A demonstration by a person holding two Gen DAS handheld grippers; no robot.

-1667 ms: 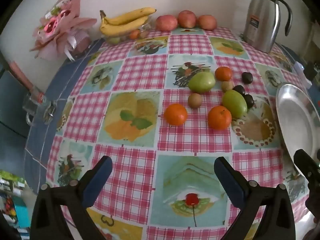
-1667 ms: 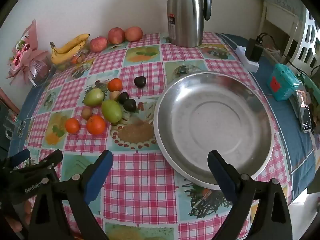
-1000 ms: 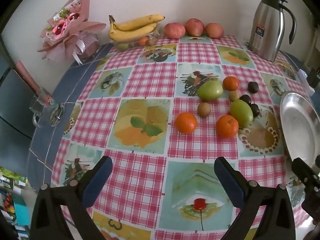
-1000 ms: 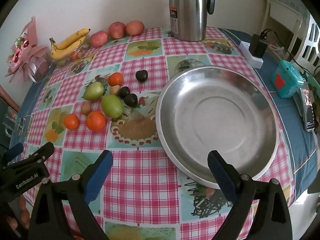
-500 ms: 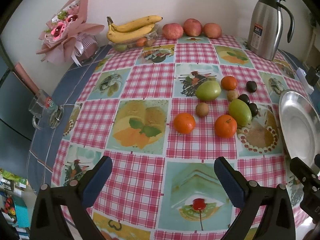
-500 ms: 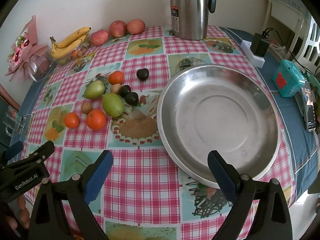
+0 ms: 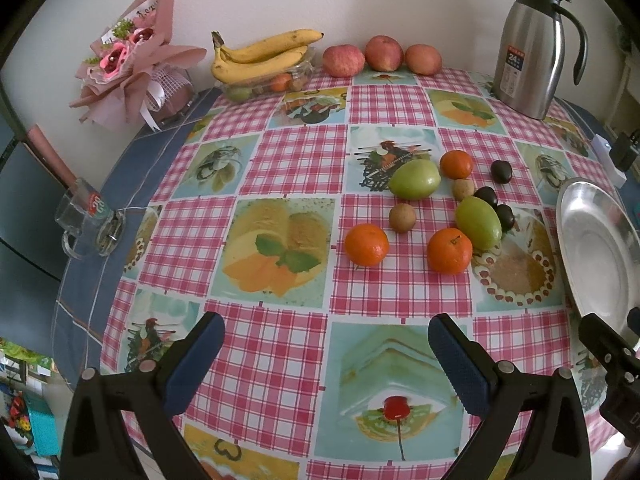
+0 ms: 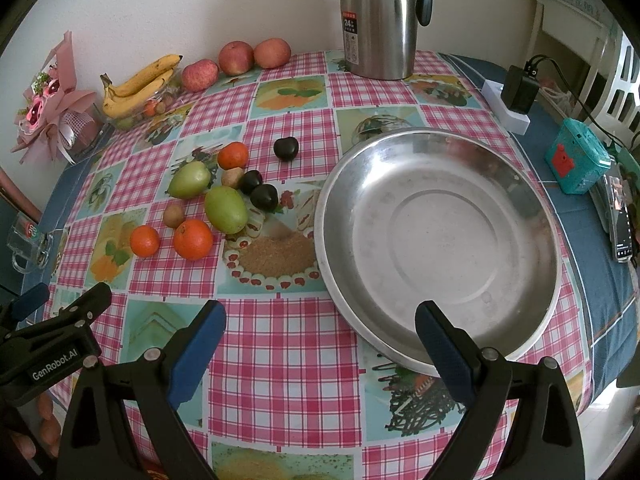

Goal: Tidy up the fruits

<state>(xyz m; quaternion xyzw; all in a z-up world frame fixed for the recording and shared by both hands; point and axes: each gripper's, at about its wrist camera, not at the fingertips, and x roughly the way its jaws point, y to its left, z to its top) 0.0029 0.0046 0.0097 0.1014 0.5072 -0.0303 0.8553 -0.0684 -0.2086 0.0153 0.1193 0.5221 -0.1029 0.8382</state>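
Here, lines run from the grippers outward.

Left gripper (image 7: 326, 354): jaws spread wide, holding nothing, above the near checked tablecloth (image 7: 276, 344); its body shows in the right wrist view with "GenRobot.AI" printed on it.
Right gripper (image 8: 320, 332): jaws spread wide, nothing between them, near the front rim of the steel dish (image 8: 436, 240); its right finger overlaps that rim.
Steel dish: whole in the right wrist view, holding no fruit; cut off at the frame edge in the left wrist view.
Loose fruit: grouped on the cloth just left of the dish: near orange (image 7: 449, 250), left orange (image 7: 366, 245), small brown fruit (image 7: 402, 217), green mango (image 7: 478, 223), second green mango (image 7: 415, 179), far orange (image 7: 456, 164), three dark plums (image 8: 264, 196), one (image 8: 286, 148) set apart.
Hard to make out: a second small brown fruit (image 8: 232, 178) wedged among the others.
Mug (image 7: 86, 220): glass, at the left table edge, red-and-green logo unreadable.
Far edge: bananas (image 7: 260, 58) on a clear tub whose contents are blurred, three apples (image 7: 383, 54), pink bouquet (image 7: 132, 76).
Flask (image 8: 378, 20): steel, label reads "24", top cropped in the right wrist view.
Only in the right wrist view: charger (image 8: 520, 90), teal box (image 8: 576, 160), phone (image 8: 620, 216).
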